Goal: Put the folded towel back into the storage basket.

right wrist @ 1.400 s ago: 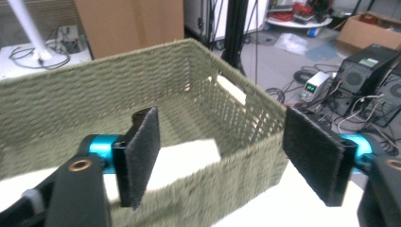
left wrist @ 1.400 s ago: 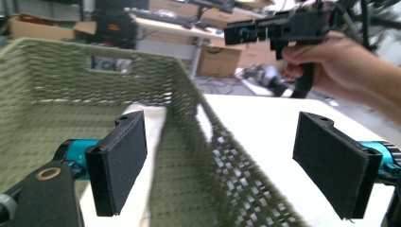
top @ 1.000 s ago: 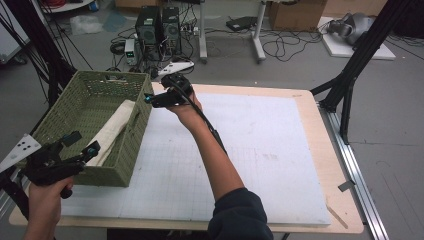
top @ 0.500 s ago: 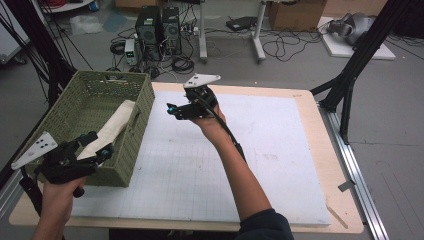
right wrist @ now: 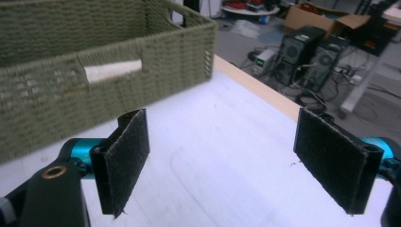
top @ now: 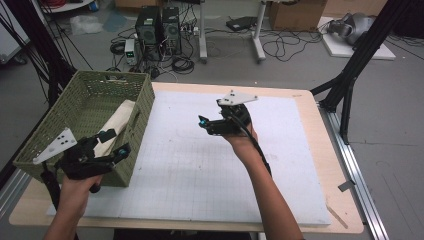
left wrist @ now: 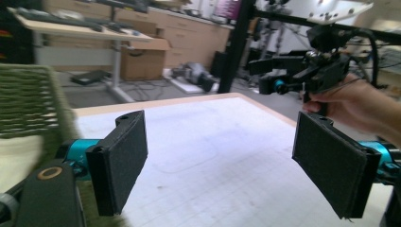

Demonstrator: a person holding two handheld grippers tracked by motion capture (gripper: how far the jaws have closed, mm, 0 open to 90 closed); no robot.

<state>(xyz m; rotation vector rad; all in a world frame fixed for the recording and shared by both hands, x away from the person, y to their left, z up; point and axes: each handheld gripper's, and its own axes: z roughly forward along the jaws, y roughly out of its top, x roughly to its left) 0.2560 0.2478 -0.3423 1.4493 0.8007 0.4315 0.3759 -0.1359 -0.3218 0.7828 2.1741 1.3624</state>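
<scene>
A green woven basket [top: 87,97] stands at the table's left with a cream cloth roll [top: 118,121] lying in it. My left gripper [top: 116,142] hovers at the basket's near right corner, open and empty; its own view has the jaws [left wrist: 220,165] spread wide over the white mat, the basket [left wrist: 28,99] at their left. My right gripper [top: 204,125] is held above the middle of the mat, pointing left toward the basket, open and empty. In the right gripper view the jaws [right wrist: 222,161] frame bare mat, and the cloth [right wrist: 113,70] peeks through the basket's [right wrist: 71,99] handle slot.
A white gridded mat [top: 200,165] covers most of the wooden table [top: 345,200]. Black frame legs [top: 350,75] stand off the right edge. Computer towers [top: 160,22] and cables lie on the floor behind the table.
The right gripper has drawn back from the basket's far right corner, rightward and nearer, to over the mat's middle. The left gripper has shifted slightly right beside the basket.
</scene>
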